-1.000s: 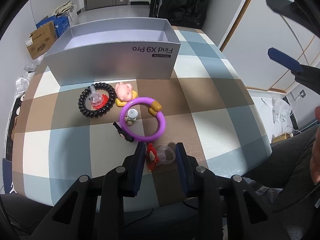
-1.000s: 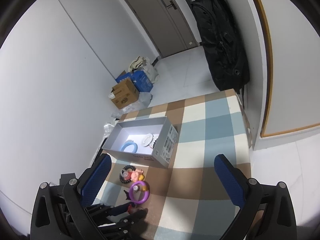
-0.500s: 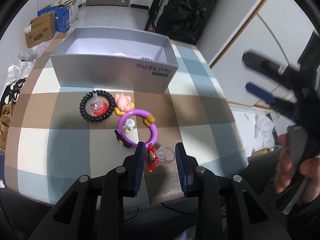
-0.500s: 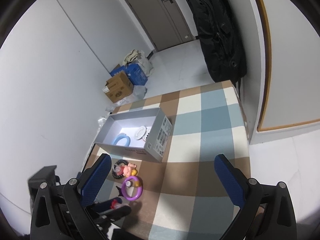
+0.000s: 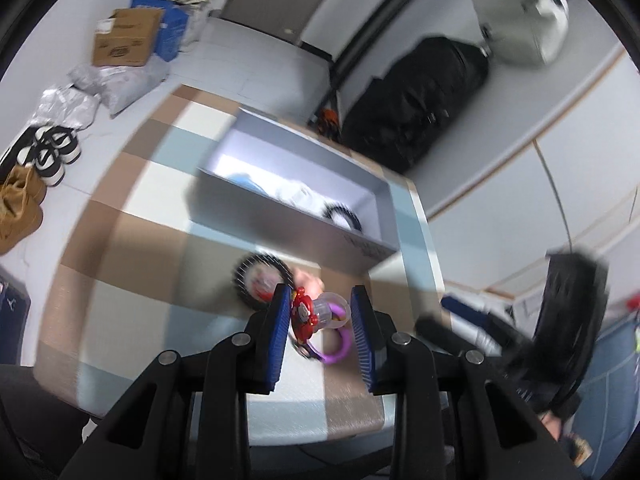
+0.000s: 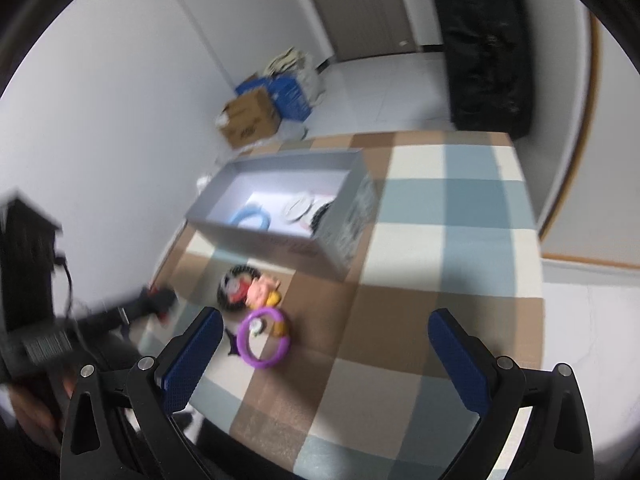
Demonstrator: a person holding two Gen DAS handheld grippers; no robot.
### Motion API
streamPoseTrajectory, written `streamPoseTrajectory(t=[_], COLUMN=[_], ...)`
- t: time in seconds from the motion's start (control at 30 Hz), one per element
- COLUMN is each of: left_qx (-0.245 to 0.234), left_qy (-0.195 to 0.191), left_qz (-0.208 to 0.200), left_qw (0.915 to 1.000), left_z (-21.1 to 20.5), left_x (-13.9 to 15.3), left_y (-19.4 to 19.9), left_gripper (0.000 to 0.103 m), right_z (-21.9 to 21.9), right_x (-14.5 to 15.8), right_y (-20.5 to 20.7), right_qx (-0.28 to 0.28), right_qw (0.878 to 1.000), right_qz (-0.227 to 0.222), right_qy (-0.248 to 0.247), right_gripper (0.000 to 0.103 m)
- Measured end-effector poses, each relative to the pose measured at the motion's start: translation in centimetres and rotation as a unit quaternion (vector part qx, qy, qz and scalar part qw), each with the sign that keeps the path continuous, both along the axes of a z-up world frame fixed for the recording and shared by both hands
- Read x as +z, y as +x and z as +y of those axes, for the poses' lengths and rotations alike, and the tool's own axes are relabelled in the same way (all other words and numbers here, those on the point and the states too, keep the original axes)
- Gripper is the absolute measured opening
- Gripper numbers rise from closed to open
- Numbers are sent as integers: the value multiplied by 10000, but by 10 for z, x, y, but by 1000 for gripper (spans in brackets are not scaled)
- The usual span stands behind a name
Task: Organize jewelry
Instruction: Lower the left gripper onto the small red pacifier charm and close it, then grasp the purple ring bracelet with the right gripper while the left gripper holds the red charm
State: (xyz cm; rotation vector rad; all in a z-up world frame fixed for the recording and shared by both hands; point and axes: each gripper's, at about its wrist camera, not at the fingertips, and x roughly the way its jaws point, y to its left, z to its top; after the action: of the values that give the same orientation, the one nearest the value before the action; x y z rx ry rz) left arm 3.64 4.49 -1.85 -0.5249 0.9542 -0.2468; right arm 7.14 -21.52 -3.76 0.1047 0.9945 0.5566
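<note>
My left gripper (image 5: 320, 320) is shut on a clear ring with a red figure (image 5: 314, 312) and holds it in the air above the table. Below it lie a purple bracelet (image 5: 340, 346), a black bead bracelet (image 5: 256, 276) and a pink pig charm (image 5: 308, 278). The grey box (image 5: 288, 220) behind them holds a blue ring, a white piece and a black one. My right gripper (image 6: 324, 356) is open and empty, high over the table's near edge. In its view the purple bracelet (image 6: 264, 342), pig charm (image 6: 262, 290), bead bracelet (image 6: 236, 286) and box (image 6: 280, 236) show, with the left gripper (image 6: 158, 304) blurred at left.
The table has a checked cloth (image 6: 440, 240). Cardboard boxes (image 6: 250, 122) and bags stand on the floor beyond. A black bag (image 6: 486, 48) leans at the far wall. Shoes (image 5: 48, 152) lie on the floor at left.
My left gripper has lifted the red-figure ring off the table and risen, tilting toward the box. My right gripper has dropped lower and swung nearer the table.
</note>
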Motion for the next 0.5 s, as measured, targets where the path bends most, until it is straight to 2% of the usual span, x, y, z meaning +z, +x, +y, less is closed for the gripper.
streamPoseTrajectory(t=[0.3,0.5], left_qx=[313,287], left_qy=[-394,-235], left_qz=[161,247], left_qw=[9986,9990], left_z=[26,30], left_x=[-11,-18], left_y=[12,18], left_gripper=[25,25], right_z=[53,77], right_x=[-14,-26], right_y=[-11,-15], right_qx=[911,1200], right_qw=[9941,9893], right_qz=[-142,-96], right_qy=[-573,-818], right_gripper=[102,100])
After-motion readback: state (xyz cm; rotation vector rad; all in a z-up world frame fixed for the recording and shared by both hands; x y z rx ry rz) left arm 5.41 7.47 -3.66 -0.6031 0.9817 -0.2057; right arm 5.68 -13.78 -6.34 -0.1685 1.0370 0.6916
